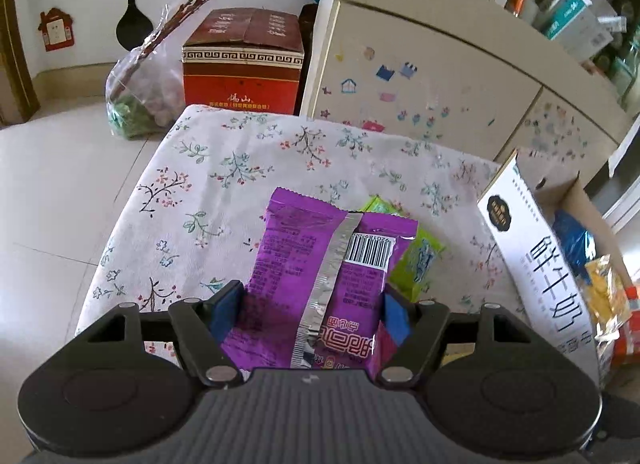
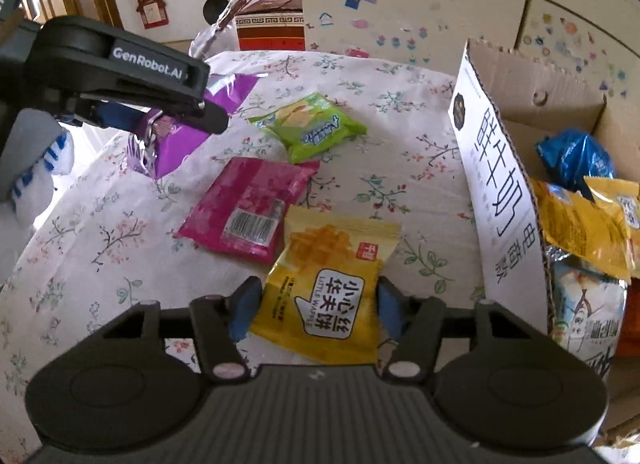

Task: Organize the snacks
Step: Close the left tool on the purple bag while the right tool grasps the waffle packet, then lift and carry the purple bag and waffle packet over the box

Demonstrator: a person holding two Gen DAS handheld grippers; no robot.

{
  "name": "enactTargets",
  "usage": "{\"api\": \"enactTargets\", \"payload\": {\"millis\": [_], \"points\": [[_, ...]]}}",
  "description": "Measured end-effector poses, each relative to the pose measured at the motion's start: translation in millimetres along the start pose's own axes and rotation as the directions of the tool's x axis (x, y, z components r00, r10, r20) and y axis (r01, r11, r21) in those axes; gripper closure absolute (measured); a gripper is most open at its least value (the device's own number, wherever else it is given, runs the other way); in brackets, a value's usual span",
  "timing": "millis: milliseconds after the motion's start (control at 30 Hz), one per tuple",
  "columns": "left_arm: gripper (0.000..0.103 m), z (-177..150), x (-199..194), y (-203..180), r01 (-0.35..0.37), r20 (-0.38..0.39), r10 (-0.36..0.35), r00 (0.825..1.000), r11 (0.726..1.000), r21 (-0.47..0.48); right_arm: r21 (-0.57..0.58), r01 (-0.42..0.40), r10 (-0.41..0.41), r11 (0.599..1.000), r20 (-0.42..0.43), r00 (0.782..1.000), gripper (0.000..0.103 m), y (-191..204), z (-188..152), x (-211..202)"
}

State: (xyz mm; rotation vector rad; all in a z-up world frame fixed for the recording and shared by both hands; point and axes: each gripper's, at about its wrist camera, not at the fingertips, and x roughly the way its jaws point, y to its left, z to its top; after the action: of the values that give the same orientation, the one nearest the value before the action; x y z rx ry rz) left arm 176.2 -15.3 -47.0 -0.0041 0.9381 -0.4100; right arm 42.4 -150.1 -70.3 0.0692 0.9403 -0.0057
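The left gripper [image 1: 312, 304] clamps a crinkly purple foil snack packet [image 1: 320, 264] above the floral tablecloth [image 1: 200, 167]; the right gripper [image 2: 316, 304] pinches a yellow waffle packet [image 2: 328, 288]. The open cardboard box [image 2: 500, 191] stands at three o'clock, bare cloth toward nine.

Purple foil snack packet [image 1: 320, 284] w/ silver seam; lime-green crisp packet [image 2: 310, 125], magenta wrapper [image 2: 250, 207], yellow waffle pack [image 2: 328, 288]. White cotton tablecloth [image 2: 400, 175] w/ small floral print; white-faced cardboard box [image 2: 496, 183], black lettering.

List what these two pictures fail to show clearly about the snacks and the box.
- Purple packet: left wrist view, its front faces away and its lower end lies behind the left gripper.
- Box: both views, the right edge cuts it off and its wall hides the bottom.
- Pink packet: right wrist view, back side up; the yellow packet covers a corner.
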Motion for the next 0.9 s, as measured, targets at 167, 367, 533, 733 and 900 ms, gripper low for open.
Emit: {"api": "enactTargets", "payload": {"millis": [167, 367, 533, 733, 900], "points": [[0.027, 3.8, -8.7, -3.7, 0.009, 0.025, -0.008, 1.000, 1.000, -0.020, 0.042, -0.028, 0.027, 0.999, 0.005, 1.000, 0.047, -6.3, 3.7, -4.9], [0.027, 8.2, -18.3, -7.5, 0.016, 0.053, -0.014, 0.998, 0.999, -0.029, 0.066, -0.060, 0.056, 0.996, 0.062, 0.996, 0.047, -8.3, 13.0, -19.3], [0.027, 10.0, -24.7, -9.9, 0.014, 0.065, -0.012, 0.998, 0.999, -0.034, 0.094, -0.076, 0.066, 0.993, 0.103, 0.993, 0.047, -14.7, 21.3, -32.5], [0.027, 12.6, -33.8, -14.7, 0.013, 0.087, -0.010, 0.996, 0.999, -0.037, 0.108, -0.097, 0.081, 0.989, 0.150, 0.985, 0.047, -18.0, 30.8, -46.4], [0.027, 16.1, -45.0, -19.0, 0.018, 0.115, -0.013, 0.993, 0.999, -0.042, 0.117, -0.103, 0.081, 0.988, 0.185, 0.979, 0.047, -21.9, 35.8, -59.2]]}}
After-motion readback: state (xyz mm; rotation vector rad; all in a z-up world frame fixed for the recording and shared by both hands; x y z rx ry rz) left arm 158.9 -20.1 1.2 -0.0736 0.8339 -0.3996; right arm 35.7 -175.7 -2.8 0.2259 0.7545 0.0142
